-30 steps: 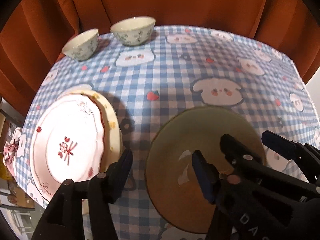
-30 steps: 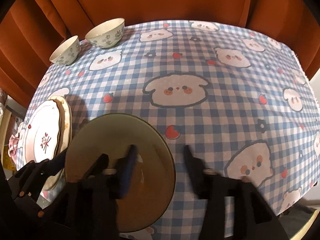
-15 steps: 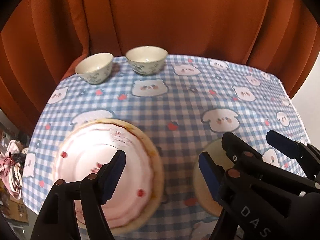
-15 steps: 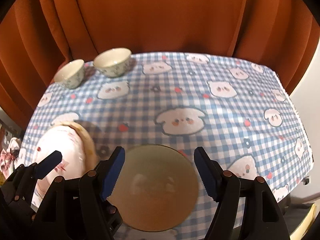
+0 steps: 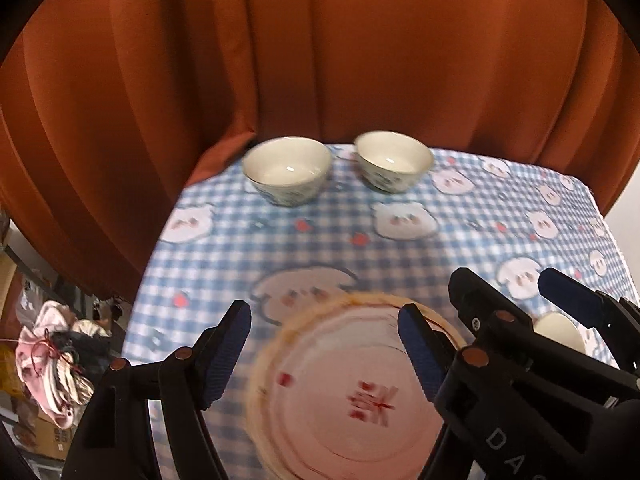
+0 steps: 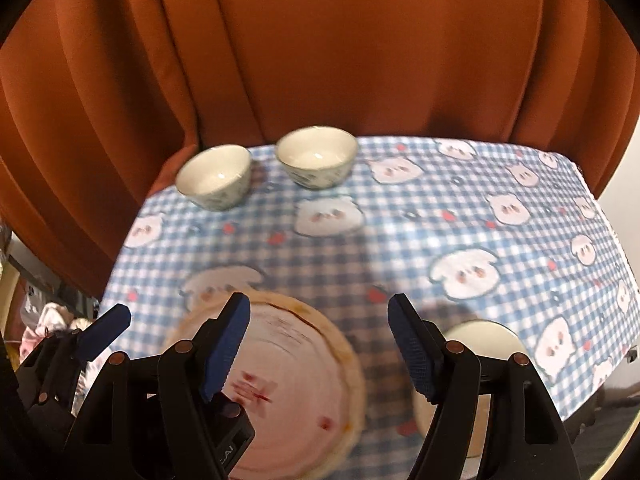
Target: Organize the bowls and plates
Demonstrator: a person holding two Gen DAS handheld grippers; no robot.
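A white plate with a red mark (image 5: 352,396) lies on a yellowish plate at the near left of the checked tablecloth (image 5: 460,232). My left gripper (image 5: 324,350) hangs open above its far rim, nothing between the pads. In the right wrist view my right gripper (image 6: 320,346) is open too, over the cloth between the white plate (image 6: 288,392) and a pale greenish plate (image 6: 484,340) lying flat at the near right. Two small patterned bowls (image 5: 286,170) (image 5: 394,160) stand apart at the far left edge. In the left wrist view only a sliver of the greenish plate (image 5: 560,330) shows behind the right gripper (image 5: 516,292).
An orange curtain (image 5: 320,60) hangs right behind the table and around its left side. The cloth's right edge (image 6: 608,220) drops off by a pale wall. Pink bundles and boxes (image 5: 48,364) lie on the floor at the left.
Both grippers let go of the greenish plate, now flat on the cloth, opened wider, and drew back and up. Both views swung left, bringing the white plate under the fingers.
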